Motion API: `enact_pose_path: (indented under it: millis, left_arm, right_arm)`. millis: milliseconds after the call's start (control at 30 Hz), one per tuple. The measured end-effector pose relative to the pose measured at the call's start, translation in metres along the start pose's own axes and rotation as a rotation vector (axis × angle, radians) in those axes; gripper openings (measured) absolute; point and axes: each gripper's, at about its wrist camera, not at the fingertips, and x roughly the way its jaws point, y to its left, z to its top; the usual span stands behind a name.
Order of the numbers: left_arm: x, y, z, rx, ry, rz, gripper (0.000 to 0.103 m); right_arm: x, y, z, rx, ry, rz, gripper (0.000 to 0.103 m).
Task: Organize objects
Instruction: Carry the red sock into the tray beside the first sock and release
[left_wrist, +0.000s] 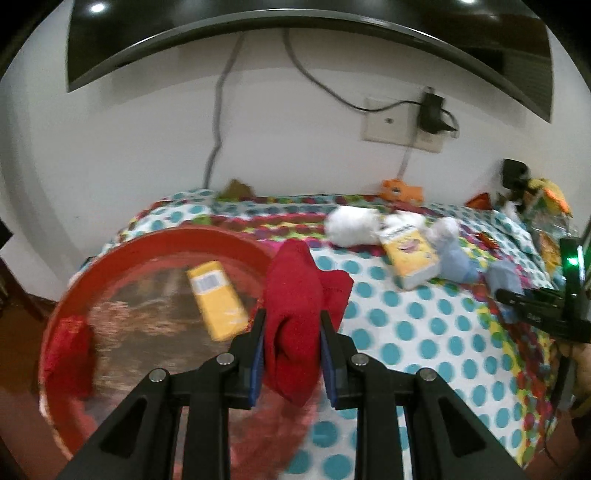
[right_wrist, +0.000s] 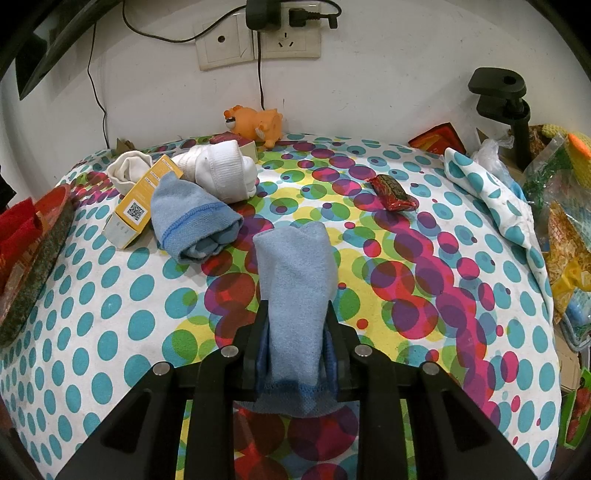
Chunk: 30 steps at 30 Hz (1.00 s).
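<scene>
A red sock (left_wrist: 295, 317) is clamped between the jaws of the left gripper (left_wrist: 292, 321), above the rim of a red tray (left_wrist: 236, 238) in which a yellow box (left_wrist: 218, 299) lies. A blue sock (right_wrist: 295, 295) is gripped by the right gripper (right_wrist: 295, 314) over the dotted counter (right_wrist: 110, 295).

Left hand-held gripper (left_wrist: 291, 325) clamping red sock (left_wrist: 295, 314), red tray (left_wrist: 236, 240) beside
</scene>
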Motion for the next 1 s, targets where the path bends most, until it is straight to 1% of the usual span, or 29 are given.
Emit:
enact_pose_path:
  millis: [200,267,333,467,600,667,767,1000]
  left_arm:
    - [0.002,0.049,0.002,-0.048,0.018,0.088,0.026]
    - [0.004,0.064,0.002,-0.070,0.022,0.106,0.026]
    - [0.009,0.083,0.003,-0.109,0.036,0.124,0.026]
    - [0.019,0.112,0.003,-0.141,0.067,0.182,0.026]
    - [0.031,0.140,0.001,-0.207,0.105,0.196,0.026]
    - [0.036,0.152,0.000,-0.226,0.120,0.220,0.026]
    - [0.042,0.167,-0.001,-0.257,0.137,0.226,0.026]
    - [0.056,0.186,-0.004,-0.287,0.182,0.258,0.026]
  right_arm:
    - [0.000,0.000,0.000,0.000,0.000,-0.001,0.025]
    - [0.000,0.001,0.000,0.000,0.000,-0.001,0.025]
    - [0.000,0.001,0.000,-0.001,0.001,-0.004,0.026]
    - [0.001,0.001,0.000,0.001,0.001,-0.003,0.026]
    - [0.001,0.002,0.000,0.000,0.001,-0.005,0.026]
    - [0.001,0.002,0.000,-0.001,0.001,-0.007,0.026]
    - [0.001,0.002,0.000,-0.003,0.001,-0.011,0.026]
    - [0.001,0.003,0.000,-0.004,0.002,-0.014,0.026]
